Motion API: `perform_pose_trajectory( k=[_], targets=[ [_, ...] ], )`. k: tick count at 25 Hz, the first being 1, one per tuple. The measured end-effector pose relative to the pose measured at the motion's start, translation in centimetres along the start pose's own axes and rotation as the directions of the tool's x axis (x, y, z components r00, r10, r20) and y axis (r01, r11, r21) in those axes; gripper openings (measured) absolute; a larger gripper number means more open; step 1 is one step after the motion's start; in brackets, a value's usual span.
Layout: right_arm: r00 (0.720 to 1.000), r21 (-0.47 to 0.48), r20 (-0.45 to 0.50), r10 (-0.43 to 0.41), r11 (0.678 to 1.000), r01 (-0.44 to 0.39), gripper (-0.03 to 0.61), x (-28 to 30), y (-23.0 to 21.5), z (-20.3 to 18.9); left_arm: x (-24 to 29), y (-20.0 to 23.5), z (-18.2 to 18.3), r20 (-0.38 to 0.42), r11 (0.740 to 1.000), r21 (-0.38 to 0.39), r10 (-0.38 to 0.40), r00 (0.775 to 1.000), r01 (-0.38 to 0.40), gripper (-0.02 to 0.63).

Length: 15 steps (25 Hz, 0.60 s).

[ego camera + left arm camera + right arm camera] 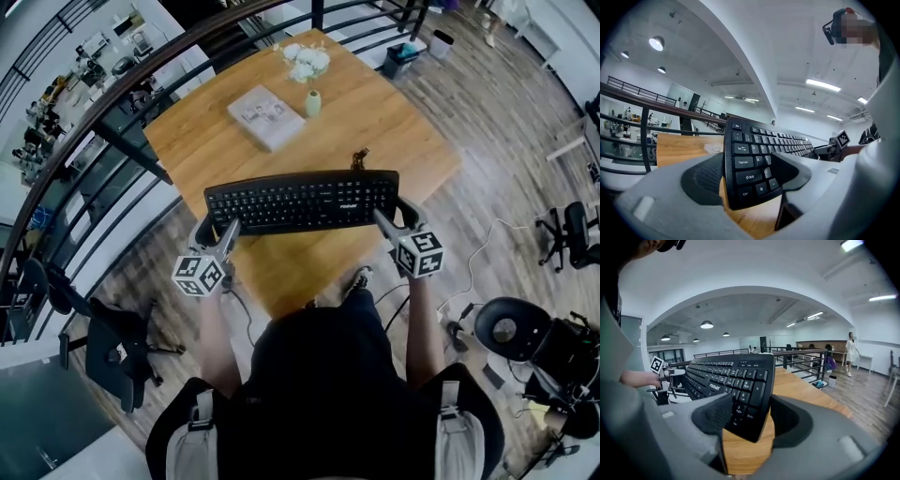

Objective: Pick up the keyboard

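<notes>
Both grippers have the keyboard, one on each short end. The left gripper has its jaws spread pretty wide and clamped over the left end of the black keyboard. In the left gripper view one pad sits on the key side by Shift and Ctrl and the other is on the underside. The right gripper is the mirror of that. Its jaws are just as wide and pinch the number pad end, with the corner of the keyboard wedged between the two dark pads.

The keyboard hangs roughly level between the two grippers, keys up, over the near part of the wooden table. From both gripper views it looks to be off the wood, since bare tabletop shows under its edge.

Further back on the table there's a flat pale book or box, a small vase and some white flowers by the far corner. Just behind the keyboard is a little dark thing that I can't make out.

A dark railing curves past the table's left side. A black office chair stands on the wood floor to the person's left. Someone is standing way off in the background.
</notes>
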State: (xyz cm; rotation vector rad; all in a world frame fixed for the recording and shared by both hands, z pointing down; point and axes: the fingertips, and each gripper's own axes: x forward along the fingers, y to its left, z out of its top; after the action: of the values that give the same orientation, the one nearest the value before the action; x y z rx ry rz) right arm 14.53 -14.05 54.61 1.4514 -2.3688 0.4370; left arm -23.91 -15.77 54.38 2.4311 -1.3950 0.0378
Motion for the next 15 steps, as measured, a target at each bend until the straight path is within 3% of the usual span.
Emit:
perform_pose_trajectory(
  k=[7, 15],
  targets=[
    [0.999, -0.005, 0.032, -0.008, 1.000, 0.008, 0.250, -1.1, 0.4, 1.0, -0.1, -0.3, 1.0, 0.033, 1.000, 0.019, -0.011, 0.999, 0.011, 0.304],
    [0.998, -0.018, 0.058, -0.008, 1.000, 0.009, 0.250, -2.3, -1.2, 4.1, 0.8, -2.1, 4.8, 0.082, 0.999, 0.034, -0.008, 0.997, 0.005, 0.304]
  ],
)
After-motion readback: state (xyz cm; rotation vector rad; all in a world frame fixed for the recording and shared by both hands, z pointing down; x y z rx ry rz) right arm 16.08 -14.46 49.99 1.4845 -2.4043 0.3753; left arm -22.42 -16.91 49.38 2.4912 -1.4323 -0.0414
